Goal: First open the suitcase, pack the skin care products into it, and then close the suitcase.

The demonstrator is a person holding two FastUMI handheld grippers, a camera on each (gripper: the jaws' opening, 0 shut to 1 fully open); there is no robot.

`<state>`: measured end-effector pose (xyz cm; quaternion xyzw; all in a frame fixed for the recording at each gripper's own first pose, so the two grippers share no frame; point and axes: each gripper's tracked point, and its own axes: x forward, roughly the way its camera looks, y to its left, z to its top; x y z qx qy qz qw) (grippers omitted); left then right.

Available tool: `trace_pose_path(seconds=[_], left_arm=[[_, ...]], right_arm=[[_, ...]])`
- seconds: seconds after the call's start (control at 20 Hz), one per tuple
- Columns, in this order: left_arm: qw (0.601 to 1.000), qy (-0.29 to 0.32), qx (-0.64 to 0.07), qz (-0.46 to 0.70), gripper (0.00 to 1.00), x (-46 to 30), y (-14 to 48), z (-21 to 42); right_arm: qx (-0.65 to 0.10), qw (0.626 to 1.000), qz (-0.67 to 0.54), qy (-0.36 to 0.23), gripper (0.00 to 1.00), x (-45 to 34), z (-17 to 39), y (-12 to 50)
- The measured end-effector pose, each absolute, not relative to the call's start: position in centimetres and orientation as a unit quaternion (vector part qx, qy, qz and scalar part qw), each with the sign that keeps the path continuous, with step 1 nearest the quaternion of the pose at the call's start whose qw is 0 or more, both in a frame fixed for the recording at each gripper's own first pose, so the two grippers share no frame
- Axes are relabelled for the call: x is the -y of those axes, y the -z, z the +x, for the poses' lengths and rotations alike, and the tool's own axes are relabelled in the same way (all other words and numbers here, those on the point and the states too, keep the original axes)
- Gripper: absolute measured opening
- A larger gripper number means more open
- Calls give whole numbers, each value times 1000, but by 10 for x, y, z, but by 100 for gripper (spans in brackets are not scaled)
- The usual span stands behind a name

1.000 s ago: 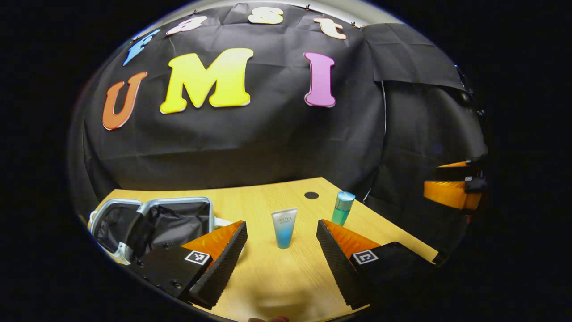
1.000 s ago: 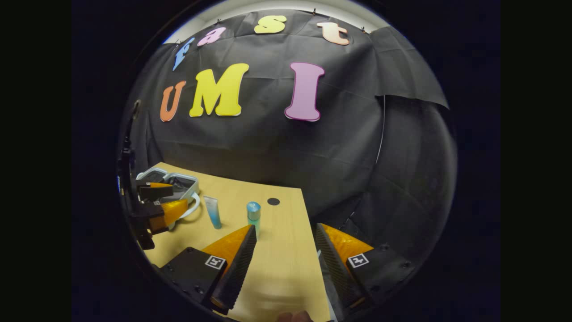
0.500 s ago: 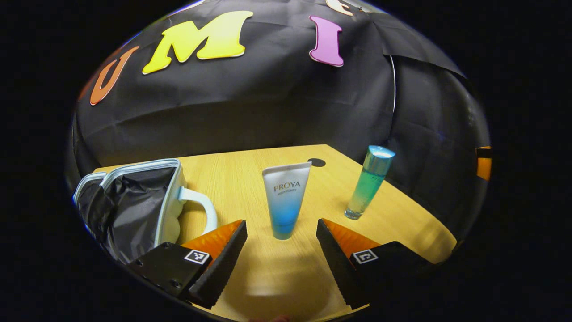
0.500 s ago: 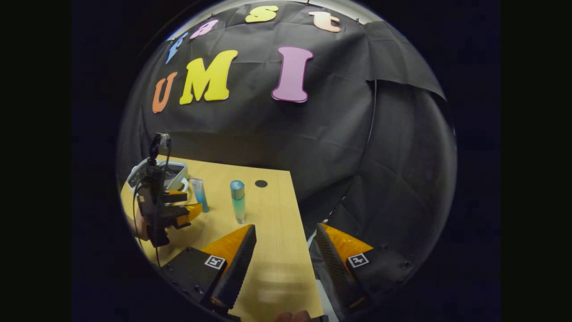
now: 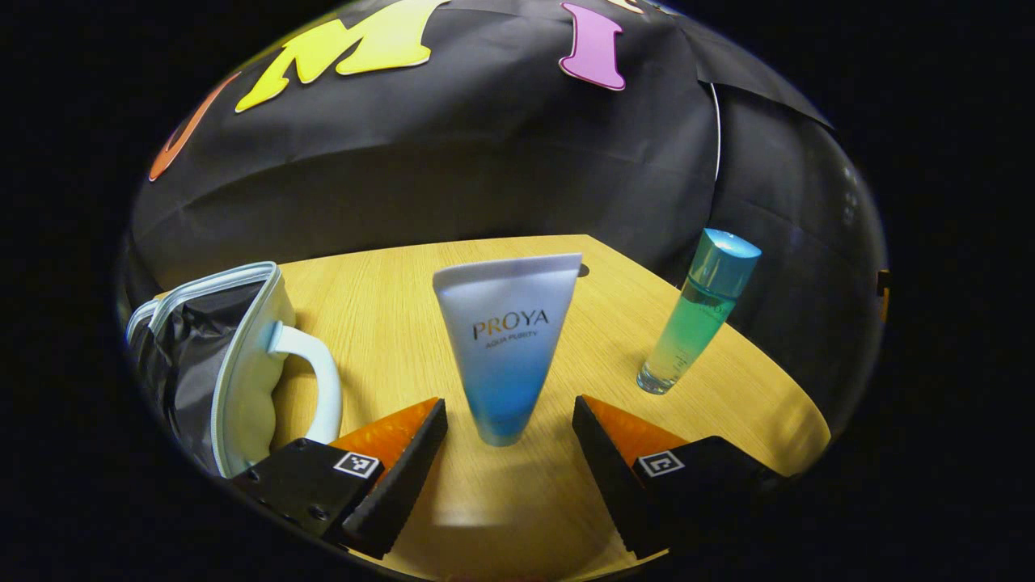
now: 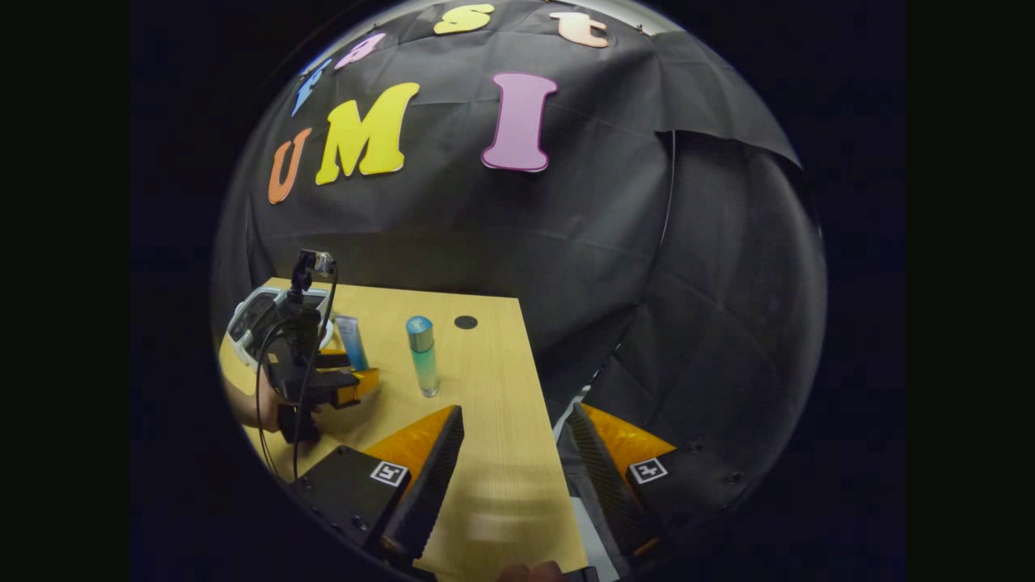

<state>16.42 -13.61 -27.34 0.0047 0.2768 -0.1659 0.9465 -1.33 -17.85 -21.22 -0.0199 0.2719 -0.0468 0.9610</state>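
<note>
A white-to-blue tube (image 5: 505,347) stands cap-down on the wooden table (image 5: 388,315), just beyond and between the fingers of my left gripper (image 5: 509,453), which is open and not touching it. A green bottle with a blue cap (image 5: 695,323) stands upright to its right. The small white suitcase (image 5: 234,364) lies open at the left, its dark lining and handle showing. In the right gripper view my right gripper (image 6: 509,477) is open over the table's near right edge; farther left are the bottle (image 6: 422,356), the tube (image 6: 349,341), the suitcase (image 6: 259,315) and the left gripper (image 6: 344,384) in a hand.
A small dark round hole (image 6: 466,322) marks the table near its far edge. The table's right edge (image 6: 538,420) runs under my right gripper, with dark cloth beyond it. Bare wood (image 6: 485,380) lies between the bottle and that edge.
My left gripper has moved forward and down toward the tube, which now looms between its fingers. The right gripper has drifted slightly back and right, staying open.
</note>
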Motion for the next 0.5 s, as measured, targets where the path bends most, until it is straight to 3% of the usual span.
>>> trace_pose_path(seconds=[0.1,0.15,0.2,0.4,0.45,0.5], left_arm=[[944,174,-281,10,95,139,276,167],[943,177,-281,13,100,139,276,167],[942,179,-282,16,86,139,276,167],[941,176,-287,20,59,135,277,165],[941,176,-289,21,47,136,280,166],[940,175,-291,22,52,134,279,166]], right_arm=[[-273,961,-20,48,80,179,-14,214],[-274,960,-18,49,80,179,-14,214],[-274,960,-17,49,80,177,-14,215],[-271,961,-16,47,80,175,-15,213],[-270,962,-16,45,80,175,-16,214],[-270,962,-17,43,80,174,-15,215]])
